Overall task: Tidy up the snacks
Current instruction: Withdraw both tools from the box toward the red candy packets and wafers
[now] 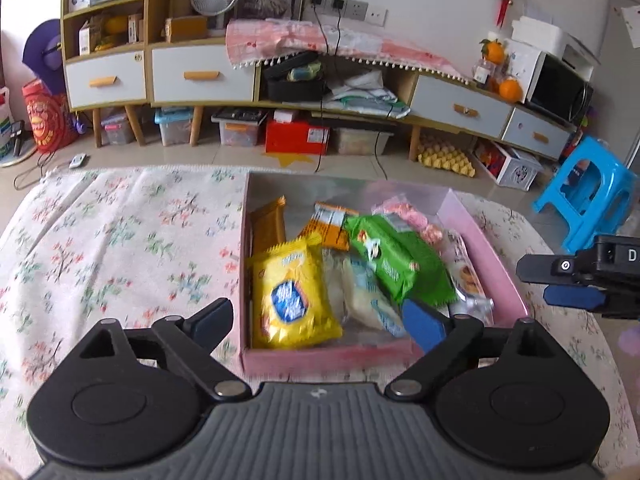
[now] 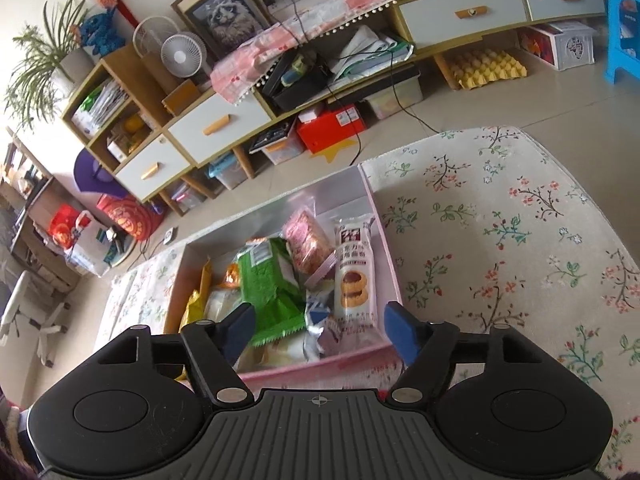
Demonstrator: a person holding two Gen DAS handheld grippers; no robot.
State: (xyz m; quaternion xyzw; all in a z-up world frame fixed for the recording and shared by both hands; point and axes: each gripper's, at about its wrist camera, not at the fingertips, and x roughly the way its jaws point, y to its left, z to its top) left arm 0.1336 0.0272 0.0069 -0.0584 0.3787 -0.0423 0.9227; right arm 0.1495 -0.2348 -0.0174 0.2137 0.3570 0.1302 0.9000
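Note:
A pink open box (image 1: 328, 360) lies on the flowered cloth and holds several snack packets. Among them are a yellow packet (image 1: 294, 292), a green packet (image 1: 392, 260), an orange packet (image 1: 330, 224), a pink candy bag (image 1: 408, 216) and a cookie packet (image 1: 464, 268). My left gripper (image 1: 316, 316) hovers open over the box's near edge with nothing between its fingers. My right gripper (image 2: 320, 316) is open above the near right part of the box (image 2: 380, 216), over the green packet (image 2: 272, 280) and the cookie packet (image 2: 354, 272), gripping nothing. It also shows at the right edge of the left wrist view (image 1: 576, 280).
The flowered cloth (image 1: 120, 240) spreads bare to the left of the box and to its right (image 2: 500, 240). Beyond the table's far edge is tiled floor, a long low cabinet (image 1: 200, 76) with storage bins under it, and a blue stool (image 1: 588, 192).

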